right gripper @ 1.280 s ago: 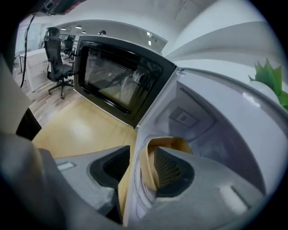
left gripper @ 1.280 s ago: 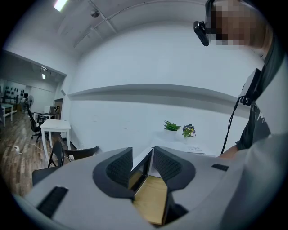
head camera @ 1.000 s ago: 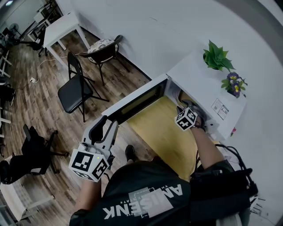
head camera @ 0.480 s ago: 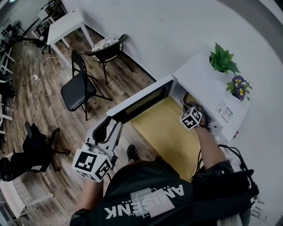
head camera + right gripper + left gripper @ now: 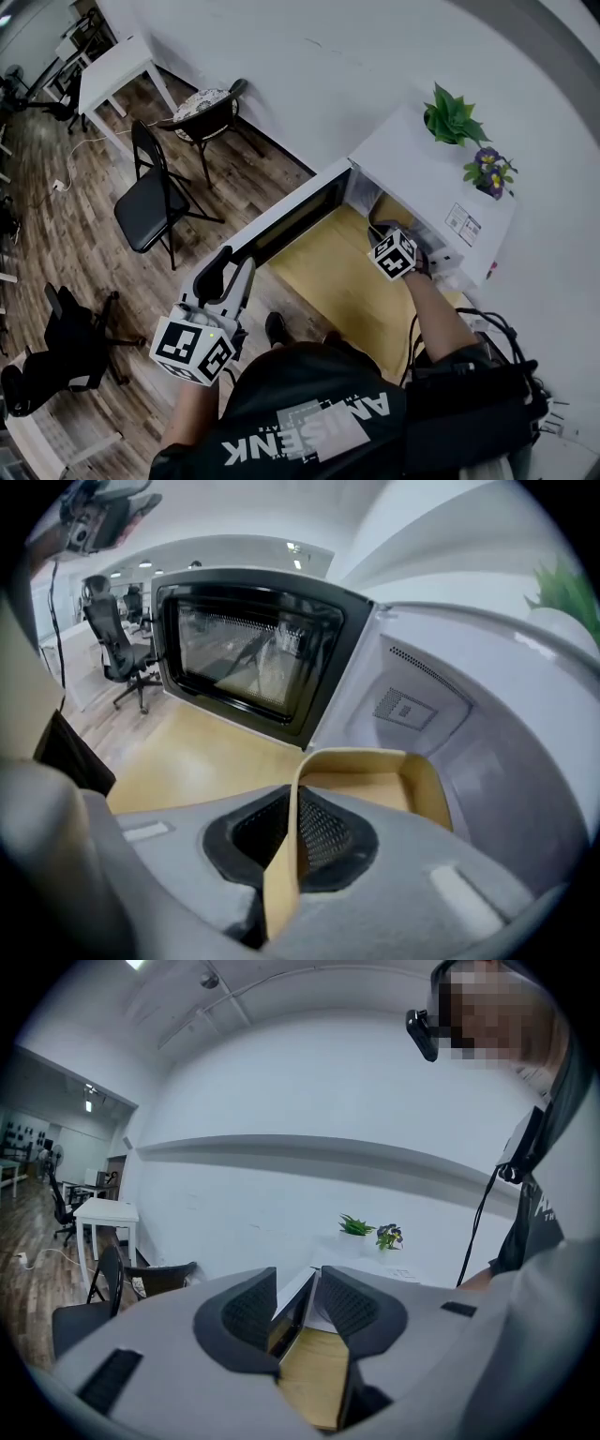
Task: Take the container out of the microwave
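Observation:
A shallow tan container [image 5: 367,787] sits in the open white microwave [image 5: 424,176]. My right gripper [image 5: 295,834] reaches into the cavity mouth and points steeply down. Its jaws are closing, and the dark pads pinch the container's near rim between them. In the head view the right gripper [image 5: 387,231] shows at the cavity opening, its marker cube just behind it. My left gripper [image 5: 231,272] hangs in the air left of the microwave door [image 5: 286,220], open with nothing between its fingers. In the left gripper view the left gripper [image 5: 298,1305] frames that door from afar.
The microwave stands on a light wooden table [image 5: 333,281]. On its top are a green plant [image 5: 452,117] and a pot of purple flowers [image 5: 489,174]. A black folding chair [image 5: 148,195], a round-seated chair [image 5: 208,105] and a white table [image 5: 111,67] stand on the wood floor at left.
My right hand has shifted slightly at the microwave's mouth. The left gripper has stayed where it was.

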